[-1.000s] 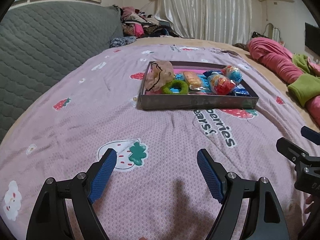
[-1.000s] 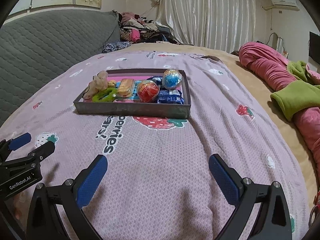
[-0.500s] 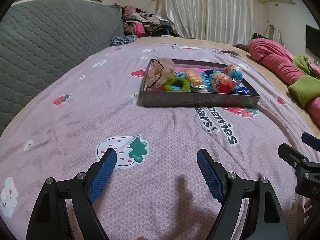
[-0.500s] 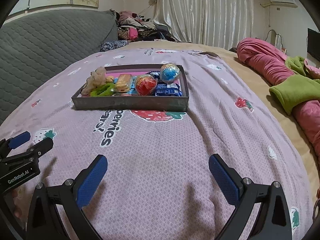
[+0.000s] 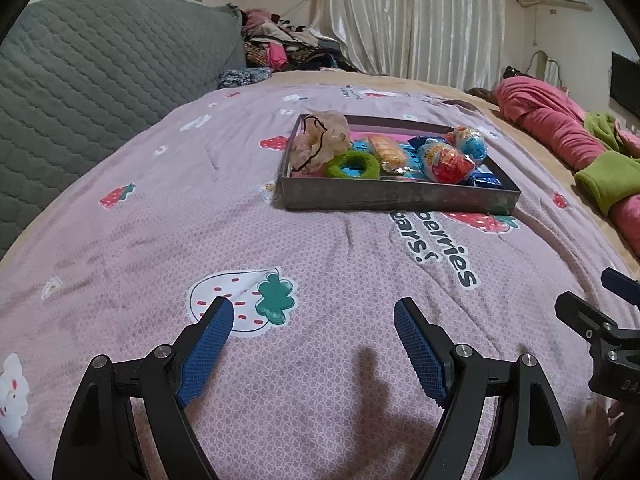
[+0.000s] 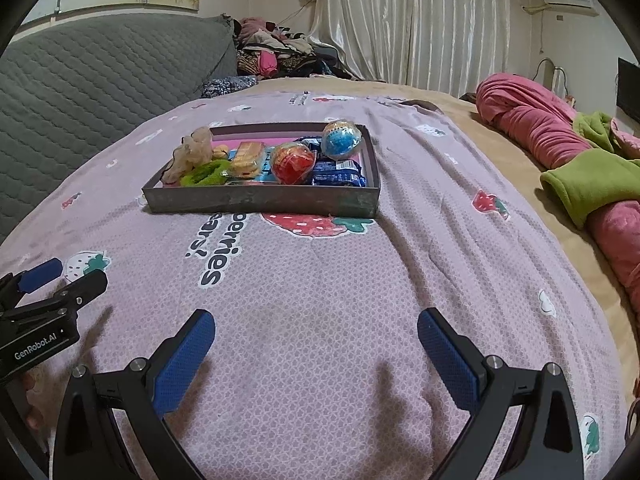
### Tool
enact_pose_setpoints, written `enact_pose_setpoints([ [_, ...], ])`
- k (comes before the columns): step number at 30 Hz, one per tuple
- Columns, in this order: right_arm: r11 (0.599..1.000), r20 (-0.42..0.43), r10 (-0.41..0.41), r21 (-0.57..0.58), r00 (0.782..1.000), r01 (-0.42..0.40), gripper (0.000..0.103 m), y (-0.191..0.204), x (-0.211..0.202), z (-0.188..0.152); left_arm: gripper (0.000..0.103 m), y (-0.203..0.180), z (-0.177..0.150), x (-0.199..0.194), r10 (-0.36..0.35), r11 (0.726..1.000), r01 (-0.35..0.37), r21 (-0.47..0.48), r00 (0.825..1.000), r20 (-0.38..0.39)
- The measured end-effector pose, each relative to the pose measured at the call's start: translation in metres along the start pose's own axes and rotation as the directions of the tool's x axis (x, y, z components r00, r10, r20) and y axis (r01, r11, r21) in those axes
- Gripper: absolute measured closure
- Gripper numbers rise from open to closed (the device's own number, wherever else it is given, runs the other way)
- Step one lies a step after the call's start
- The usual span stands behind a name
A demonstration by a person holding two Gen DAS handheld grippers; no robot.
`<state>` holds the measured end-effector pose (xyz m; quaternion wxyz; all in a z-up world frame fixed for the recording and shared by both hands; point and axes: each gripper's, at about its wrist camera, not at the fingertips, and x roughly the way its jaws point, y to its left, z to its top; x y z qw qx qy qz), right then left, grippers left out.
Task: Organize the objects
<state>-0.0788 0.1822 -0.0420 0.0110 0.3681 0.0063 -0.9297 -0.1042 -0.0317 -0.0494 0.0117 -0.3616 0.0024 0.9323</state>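
A dark grey tray sits on the pink strawberry bedspread ahead of both grippers. It holds a beige scrunchie, a green hair ring, a biscuit pack, a red egg-shaped pack, a blue one and dark blue packets. My left gripper hangs open over the bedspread, well short of the tray, nothing between its fingers. My right gripper is likewise open and empty.
A grey quilted headboard rises at the left. Rolled pink and green blankets lie along the right side. Clothes pile up at the back by the curtain. Each gripper shows at the edge of the other's view.
Both views have shifted slightly; the tray sits a little farther away and higher in the frames. Both grippers stay open and empty.
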Motion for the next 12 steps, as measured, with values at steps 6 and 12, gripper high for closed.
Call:
enact_pose_setpoints([
  [6,1.0,-0.005,0.002,0.007,1.0,-0.002,0.001,-0.0012,0.0009,-0.0005,0.02,-0.0018,-0.0002,-0.002,-0.019,1.0,0.019,0.013,1.0,0.015],
  [12,1.0,-0.011,0.0,0.001,1.0,0.0,0.001,-0.0011,0.0001,-0.0015,0.02,0.0018,0.0003,-0.0018,-0.031,1.0,0.031,-0.006,0.999,0.018],
])
